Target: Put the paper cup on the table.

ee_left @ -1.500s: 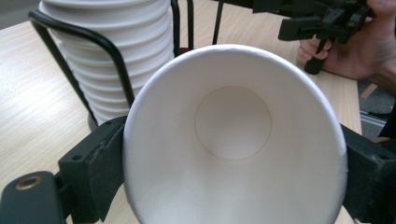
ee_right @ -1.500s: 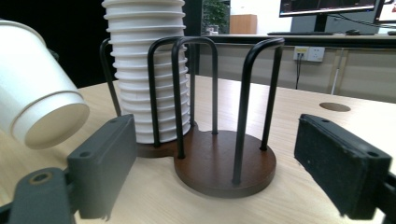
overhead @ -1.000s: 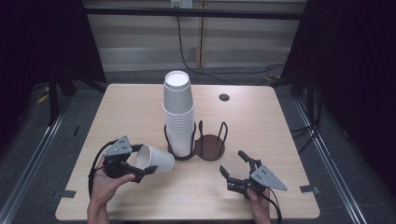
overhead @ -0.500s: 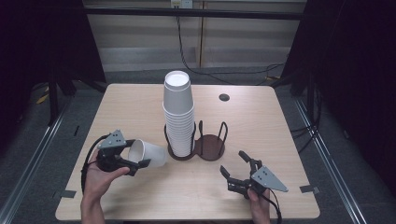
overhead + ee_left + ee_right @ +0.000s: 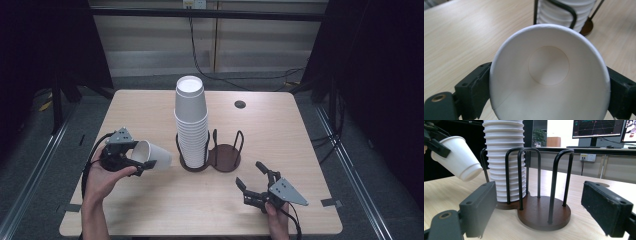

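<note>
No readable text, labels, brands or numbers anywhere.

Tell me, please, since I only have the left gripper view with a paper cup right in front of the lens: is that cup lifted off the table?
Observer: Yes. The paper cup is held tilted above the table by the left gripper, its bottom pointing toward the cup stack.
Operator: Thank you. Is there a free place in the holder?
Observer: The holder has two rings; the one beside the stack is empty.
Operator: And where is the other gripper, please?
Observer: The right gripper is low near the table's front right, jaws open, facing the empty ring.
</note>
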Available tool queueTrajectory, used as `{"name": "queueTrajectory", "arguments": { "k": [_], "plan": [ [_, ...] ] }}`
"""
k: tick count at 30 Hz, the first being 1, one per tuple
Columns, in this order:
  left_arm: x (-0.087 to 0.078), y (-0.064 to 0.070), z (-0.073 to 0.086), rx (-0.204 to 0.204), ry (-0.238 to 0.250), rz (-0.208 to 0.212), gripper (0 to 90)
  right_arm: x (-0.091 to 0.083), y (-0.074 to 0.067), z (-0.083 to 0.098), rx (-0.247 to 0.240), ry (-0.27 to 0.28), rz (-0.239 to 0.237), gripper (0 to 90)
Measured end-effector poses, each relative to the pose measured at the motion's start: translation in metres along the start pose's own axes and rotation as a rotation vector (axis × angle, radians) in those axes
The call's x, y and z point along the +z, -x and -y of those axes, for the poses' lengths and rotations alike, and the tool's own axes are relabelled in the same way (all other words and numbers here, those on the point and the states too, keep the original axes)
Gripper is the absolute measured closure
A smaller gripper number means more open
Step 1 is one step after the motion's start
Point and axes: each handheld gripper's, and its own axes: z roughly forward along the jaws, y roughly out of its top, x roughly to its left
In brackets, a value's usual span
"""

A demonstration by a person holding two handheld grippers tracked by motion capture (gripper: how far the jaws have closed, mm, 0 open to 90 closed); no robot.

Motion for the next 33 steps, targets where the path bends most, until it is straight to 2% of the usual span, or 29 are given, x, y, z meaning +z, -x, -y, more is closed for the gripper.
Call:
{"name": "queueTrajectory", "arguments": {
  "k": [2, 5, 7, 9, 10, 13, 17, 19, 21, 25, 27, 28, 29, 33],
  "plan": [
    [0.002, -0.002, -0.003, -0.002, -0.022, -0.002, 9.9, 0.000, 0.000, 0.000, 0.000, 0.000, 0.000, 12.7],
    [0.002, -0.006, -0.009, -0.003, -0.031, 0.002, 9.8, 0.000, 0.000, 0.000, 0.001, -0.001, 0.000, 12.7],
    [0.001, -0.008, -0.013, 0.000, -0.046, -0.013, 9.9, 0.000, 0.000, 0.000, 0.000, 0.002, 0.004, 12.7],
    [-0.001, -0.009, -0.018, -0.017, -0.057, -0.014, 9.8, 0.000, 0.000, 0.000, -0.003, 0.004, 0.005, 12.7],
    [-0.003, -0.009, -0.021, -0.018, -0.064, -0.028, 9.8, 0.000, 0.000, 0.000, -0.003, 0.003, 0.006, 12.8],
    [-0.003, -0.011, -0.028, -0.013, -0.081, -0.025, 9.8, 0.000, 0.000, 0.000, -0.001, 0.001, 0.006, 12.8],
    [-0.001, -0.013, -0.035, 0.006, -0.133, -0.046, 9.8, 0.000, 0.000, 0.000, -0.002, 0.002, 0.008, 12.8],
    [0.005, -0.015, -0.041, 0.031, -0.182, -0.055, 9.6, 0.000, 0.000, 0.000, -0.002, 0.002, 0.008, 12.8],
    [0.008, -0.016, -0.046, 0.038, -0.230, -0.096, 9.5, 0.000, 0.000, 0.000, -0.002, 0.002, 0.006, 12.9],
    [0.010, -0.018, -0.053, 0.051, -0.248, -0.065, 9.4, 0.000, 0.000, 0.000, -0.003, 0.003, 0.006, 12.8],
    [0.013, -0.021, -0.056, 0.030, -0.267, -0.072, 9.4, 0.000, 0.000, 0.000, -0.002, 0.002, 0.008, 12.9],
    [0.015, -0.022, -0.058, 0.023, -0.286, -0.089, 9.4, 0.000, 0.000, 0.000, -0.002, 0.002, 0.008, 12.9],
    [0.016, -0.022, -0.060, 0.033, -0.310, -0.104, 9.4, 0.000, 0.000, 0.000, -0.003, 0.003, 0.005, 12.9],
    [0.023, -0.025, -0.066, 0.021, -0.343, -0.082, 9.4, 0.000, 0.000, 0.000, -0.003, 0.003, 0.006, 12.9]
  ]
}}
